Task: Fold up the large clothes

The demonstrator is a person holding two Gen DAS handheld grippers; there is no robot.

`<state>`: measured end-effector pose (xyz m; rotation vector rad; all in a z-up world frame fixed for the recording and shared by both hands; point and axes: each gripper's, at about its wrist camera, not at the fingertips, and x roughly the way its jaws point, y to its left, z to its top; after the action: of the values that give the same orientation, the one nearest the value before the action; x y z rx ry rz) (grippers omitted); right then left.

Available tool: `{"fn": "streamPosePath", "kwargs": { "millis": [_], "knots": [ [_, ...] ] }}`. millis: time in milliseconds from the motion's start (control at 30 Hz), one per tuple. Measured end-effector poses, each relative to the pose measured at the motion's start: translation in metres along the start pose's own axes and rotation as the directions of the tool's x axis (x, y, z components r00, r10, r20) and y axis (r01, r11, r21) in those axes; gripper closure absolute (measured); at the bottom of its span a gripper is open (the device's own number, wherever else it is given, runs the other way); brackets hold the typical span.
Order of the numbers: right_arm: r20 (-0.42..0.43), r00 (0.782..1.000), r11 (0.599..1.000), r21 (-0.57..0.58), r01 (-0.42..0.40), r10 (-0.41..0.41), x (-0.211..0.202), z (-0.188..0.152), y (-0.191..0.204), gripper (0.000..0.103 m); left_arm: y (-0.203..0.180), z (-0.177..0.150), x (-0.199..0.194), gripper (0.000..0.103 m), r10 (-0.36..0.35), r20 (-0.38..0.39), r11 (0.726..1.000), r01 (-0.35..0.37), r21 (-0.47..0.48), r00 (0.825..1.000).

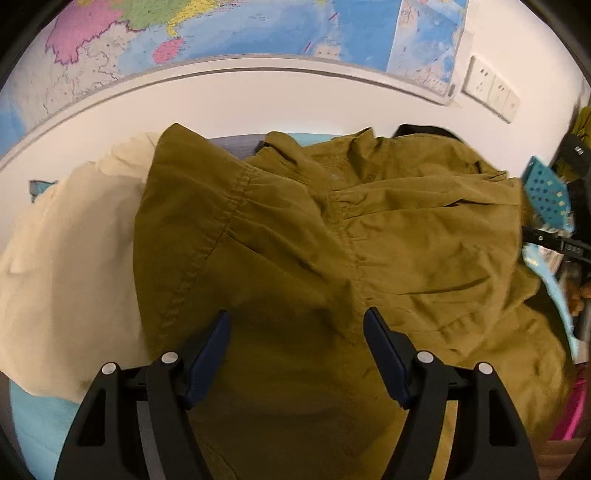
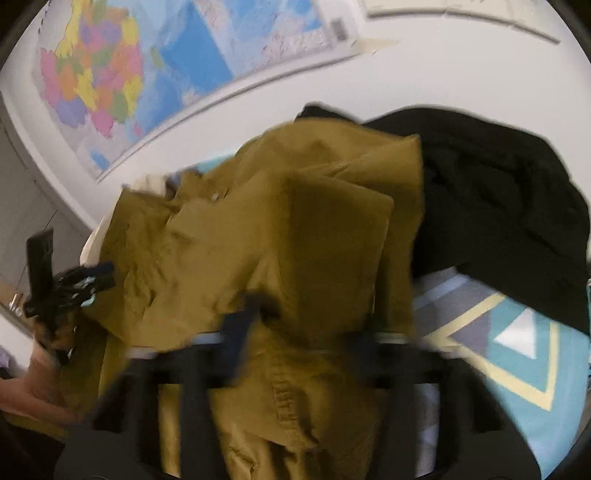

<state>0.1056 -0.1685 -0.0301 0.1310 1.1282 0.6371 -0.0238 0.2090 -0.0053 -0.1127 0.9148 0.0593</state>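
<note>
Left claw (image 1: 297, 321): held wide apart, nothing between its fingers; olive cloth lies directly beneath and ahead of it, whether touched cannot be told.
Right claw (image 2: 299, 314): heavily blurred; olive cloth is bunched between and around its fingers, so a grip on the cloth is judged likely, but how far it is parted cannot be told.
Olive garment (image 1: 332, 240): spread in loose folds ahead of the left claw, with a stitched seam running off to that claw's left; in the right wrist view a flap is seen doubled over just ahead of the right claw, judged to be a fold in progress.
Cream garment (image 1: 70, 251): lying to the left of the left claw, partly under the olive one, apparently set aside.
Black garment (image 2: 498, 206): heaped ahead and to the right of the right claw, touching the olive edge.
Patterned bedding (image 2: 517, 343): seen to the right of the right claw, serving as the folding surface.
Wall map (image 1: 221, 33): hung well beyond both claws.
Step judged: the left claw is kept free so a fresh edge can be taken while the other side is gathered.
</note>
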Motion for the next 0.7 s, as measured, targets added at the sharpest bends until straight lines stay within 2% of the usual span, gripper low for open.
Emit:
{"fn": "streamPosePath", "kwargs": {
  "millis": [67, 100, 200, 267, 400, 533, 567, 600, 633, 667, 700],
  "knots": [
    [0.011, 0.997, 0.997, 0.034, -0.073, 0.073, -0.008, 0.008, 0.001, 0.092, 0.001, 0.0, 0.002, 0.042, 0.037, 0.008, 0.999, -0.037, 0.0, 0.999],
    [0.042, 0.994, 0.993, 0.051, -0.105, 0.103, -0.018, 0.012, 0.001, 0.092, 0.003, -0.001, 0.001, 0.045, 0.061, 0.023, 0.998, -0.062, 0.0, 0.998],
    [0.084, 0.984, 0.982, 0.098, -0.162, 0.154, -0.043, 0.021, -0.007, 0.094, 0.017, -0.001, 0.001, 0.054, 0.066, 0.034, 0.997, -0.064, -0.049, 0.997],
    [0.053, 0.995, 0.986, 0.137, -0.093, 0.086, -0.043, 0.026, -0.02, 0.095, 0.024, -0.002, 0.003, 0.06, 0.078, 0.035, 0.994, -0.076, -0.073, 0.996],
    [-0.041, 0.998, 0.986, 0.159, -0.046, 0.053, -0.012, 0.015, -0.032, 0.093, 0.024, -0.006, 0.006, 0.06, 0.109, 0.058, 0.992, -0.105, -0.073, 0.992],
    [-0.001, 0.999, 0.992, 0.115, -0.047, 0.048, -0.01, 0.005, -0.025, 0.092, 0.017, -0.012, -0.001, 0.061, 0.153, 0.095, 0.988, -0.151, -0.033, 0.984],
    [0.015, 0.999, 0.996, 0.085, -0.036, 0.035, -0.013, 0.005, -0.021, 0.091, 0.017, -0.012, -0.006, 0.057, 0.159, 0.106, 0.987, -0.156, -0.03, 0.982],
    [0.025, 0.999, 0.998, 0.057, -0.032, 0.031, -0.017, 0.005, -0.016, 0.086, 0.017, -0.012, -0.015, 0.054, 0.164, 0.14, 0.986, -0.162, -0.029, 0.976],
    [0.032, 0.999, 0.999, 0.043, -0.014, 0.013, -0.019, 0.006, -0.011, 0.081, 0.017, -0.012, -0.026, 0.043, 0.153, 0.177, 0.988, -0.151, -0.026, 0.972],
    [0.038, 0.999, 0.999, 0.031, 0.011, -0.012, -0.02, 0.006, -0.009, 0.068, 0.018, -0.012, -0.034, 0.032, 0.148, 0.2, 0.989, -0.146, -0.025, 0.969],
    [0.045, 0.999, 0.999, 0.017, 0.03, -0.03, -0.02, 0.007, -0.005, 0.064, 0.019, -0.01, -0.045, 0.028, 0.154, 0.232, 0.988, -0.152, -0.028, 0.96]
  ]
}}
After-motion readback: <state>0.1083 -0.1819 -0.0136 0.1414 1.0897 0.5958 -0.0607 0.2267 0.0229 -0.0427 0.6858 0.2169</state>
